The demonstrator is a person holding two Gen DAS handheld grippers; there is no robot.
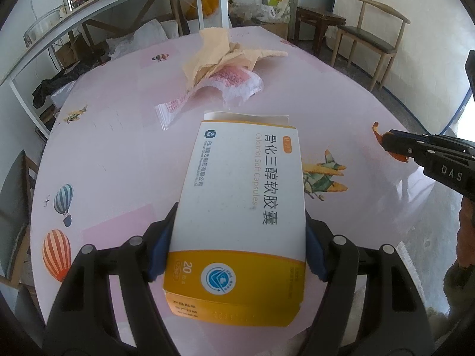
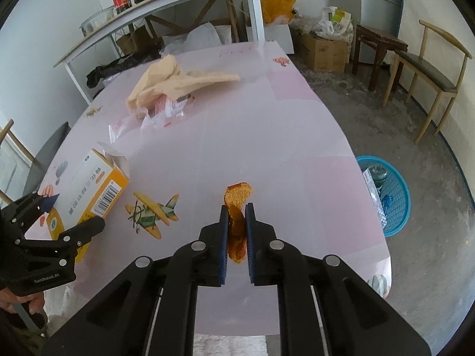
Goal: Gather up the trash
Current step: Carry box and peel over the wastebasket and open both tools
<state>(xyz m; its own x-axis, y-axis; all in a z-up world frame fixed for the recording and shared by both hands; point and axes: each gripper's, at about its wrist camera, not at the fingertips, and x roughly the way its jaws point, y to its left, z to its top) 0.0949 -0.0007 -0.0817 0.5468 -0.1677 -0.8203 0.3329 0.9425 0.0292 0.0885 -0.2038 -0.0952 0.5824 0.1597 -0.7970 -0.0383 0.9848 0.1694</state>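
Observation:
My left gripper [image 1: 237, 237] is shut on a white and orange medicine box [image 1: 246, 195], held above the pink table [image 1: 118, 148]; the box also shows in the right wrist view [image 2: 95, 190] with its end flap open. My right gripper [image 2: 236, 216] is shut on a piece of orange peel [image 2: 237, 204], and it shows at the right edge of the left wrist view [image 1: 394, 148]. Beige crumpled paper [image 1: 219, 53] and a clear plastic bag with red print [image 1: 228, 83] lie at the table's far side. A blue trash basket [image 2: 389, 195] stands on the floor right of the table.
A white shelf table [image 2: 166, 3] with jars and pots stands behind the table. Wooden chairs [image 2: 427, 68] and a stool [image 2: 377, 44] stand at the right wall. Cardboard boxes and bags [image 2: 323, 44] lie on the floor at the back.

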